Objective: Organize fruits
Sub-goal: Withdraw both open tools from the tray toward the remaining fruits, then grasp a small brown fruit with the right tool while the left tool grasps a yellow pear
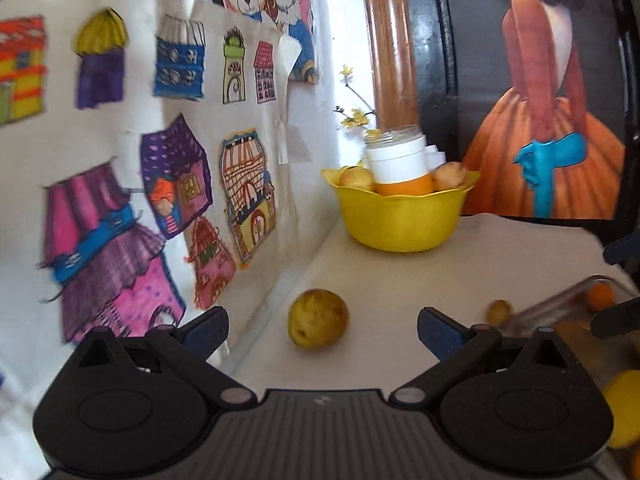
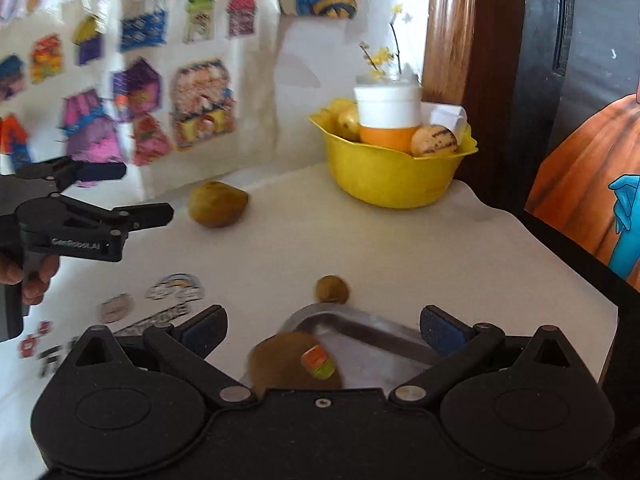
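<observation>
A yellow-green round fruit (image 1: 318, 319) (image 2: 218, 204) lies on the white table by the wall. My left gripper (image 1: 322, 320) (image 2: 140, 192) is open, and the fruit sits just ahead of its fingertips, untouched. A yellow bowl (image 1: 400, 220) (image 2: 396, 180) at the back holds a few pale fruits and a white-and-orange jar (image 1: 400, 168). My right gripper (image 2: 323, 332) is open above a metal tray (image 2: 360, 330). A brown fruit with a sticker (image 2: 288, 364) rests at the tray's near corner. A small brownish fruit (image 2: 332, 289) (image 1: 499, 311) lies just beyond the tray.
Children's drawings cover the wall (image 1: 120, 160) at the left. A dark panel with an orange-dress picture (image 1: 540, 140) stands behind the table at the right. The tray (image 1: 560, 308) also holds an orange fruit (image 1: 602, 295). A hand (image 2: 36, 280) holds the left gripper.
</observation>
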A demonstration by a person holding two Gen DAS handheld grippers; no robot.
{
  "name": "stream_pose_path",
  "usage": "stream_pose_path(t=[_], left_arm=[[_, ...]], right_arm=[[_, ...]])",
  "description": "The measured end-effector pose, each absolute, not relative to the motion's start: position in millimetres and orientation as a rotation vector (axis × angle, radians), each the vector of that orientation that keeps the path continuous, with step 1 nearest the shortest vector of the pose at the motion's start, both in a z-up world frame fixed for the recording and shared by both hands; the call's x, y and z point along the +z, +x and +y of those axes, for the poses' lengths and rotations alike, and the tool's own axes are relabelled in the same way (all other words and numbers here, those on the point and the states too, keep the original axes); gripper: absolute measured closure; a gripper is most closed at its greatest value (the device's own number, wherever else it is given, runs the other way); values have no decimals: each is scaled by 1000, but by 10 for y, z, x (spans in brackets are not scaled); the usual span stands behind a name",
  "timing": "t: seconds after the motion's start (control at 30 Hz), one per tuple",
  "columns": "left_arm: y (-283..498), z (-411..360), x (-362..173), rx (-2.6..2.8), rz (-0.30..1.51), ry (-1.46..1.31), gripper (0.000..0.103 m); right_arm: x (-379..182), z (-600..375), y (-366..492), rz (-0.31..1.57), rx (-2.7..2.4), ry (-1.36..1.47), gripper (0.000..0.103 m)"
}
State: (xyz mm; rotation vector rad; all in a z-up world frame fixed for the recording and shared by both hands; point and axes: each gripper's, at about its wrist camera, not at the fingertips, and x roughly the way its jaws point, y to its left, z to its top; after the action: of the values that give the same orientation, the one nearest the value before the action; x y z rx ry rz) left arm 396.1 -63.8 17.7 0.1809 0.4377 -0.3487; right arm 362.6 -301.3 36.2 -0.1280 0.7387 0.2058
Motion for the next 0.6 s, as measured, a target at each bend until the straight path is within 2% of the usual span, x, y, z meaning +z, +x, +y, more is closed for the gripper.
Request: stream_pose_path(t=[0.4, 0.6], left_arm=[[4448, -732, -160, -367, 501, 165, 0], [4642, -753, -220, -374, 538, 147, 0]], right_arm=[[59, -2988, 4165, 821, 197, -126, 3], [-88, -2969, 4334, 877, 208, -97, 16]])
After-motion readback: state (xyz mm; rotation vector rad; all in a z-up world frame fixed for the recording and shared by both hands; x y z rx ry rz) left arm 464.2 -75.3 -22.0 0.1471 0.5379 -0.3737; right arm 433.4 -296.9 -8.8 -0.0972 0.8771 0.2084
